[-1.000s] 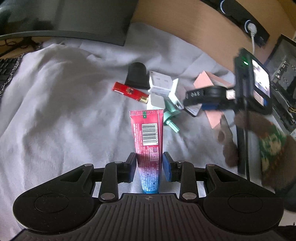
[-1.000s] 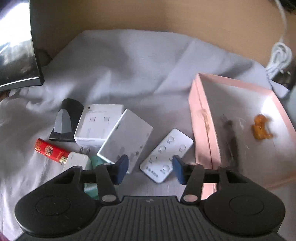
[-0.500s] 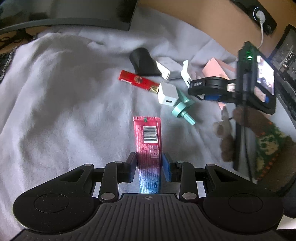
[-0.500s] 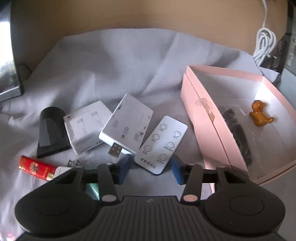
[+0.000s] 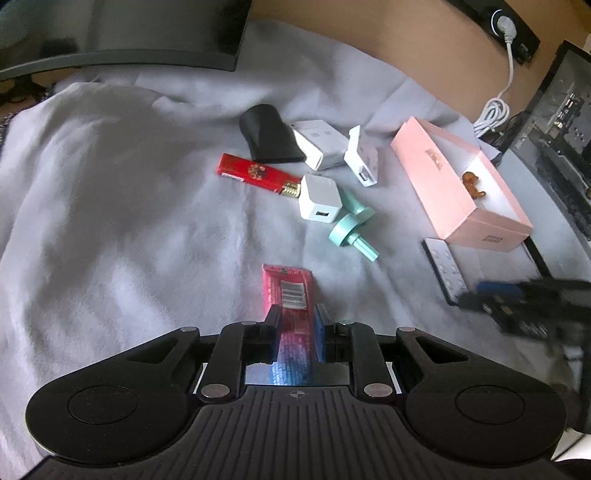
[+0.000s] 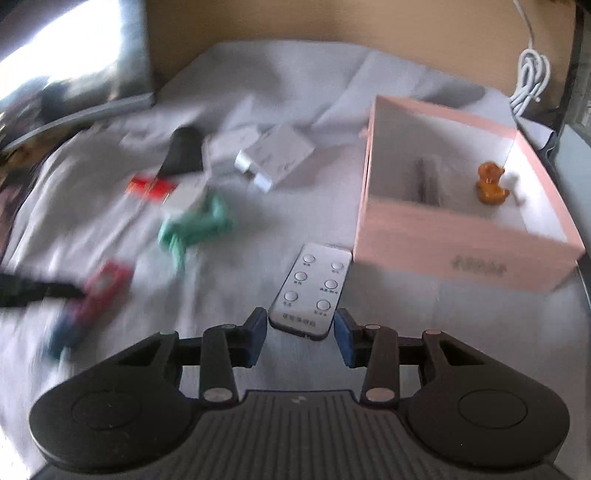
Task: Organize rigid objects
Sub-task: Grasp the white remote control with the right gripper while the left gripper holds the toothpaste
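My left gripper (image 5: pixel 297 325) is shut on a red-pink tube (image 5: pixel 290 295) whose far end rests on or near the grey cloth. My right gripper (image 6: pixel 300 325) is open, its jaws on either side of the near end of a white remote (image 6: pixel 312 290) lying on the cloth. It also shows in the left wrist view (image 5: pixel 445 267). An open pink box (image 6: pixel 465 229) holds an amber figurine (image 6: pixel 489 182) and a dark stick. The box also shows in the left wrist view (image 5: pixel 439 181).
On the cloth lie a black wedge (image 5: pixel 269 134), a red lighter (image 5: pixel 255 171), a white charger cube (image 5: pixel 319 197), a teal plug piece (image 5: pixel 351 230) and two white adapters (image 5: pixel 321 147). A monitor (image 5: pixel 122 33) stands behind. A white cable (image 5: pixel 493 114) lies far right.
My right gripper pulled back toward me and now straddles the remote's near end, beside the pink box. My left gripper drew back and lowered with the tube in it.
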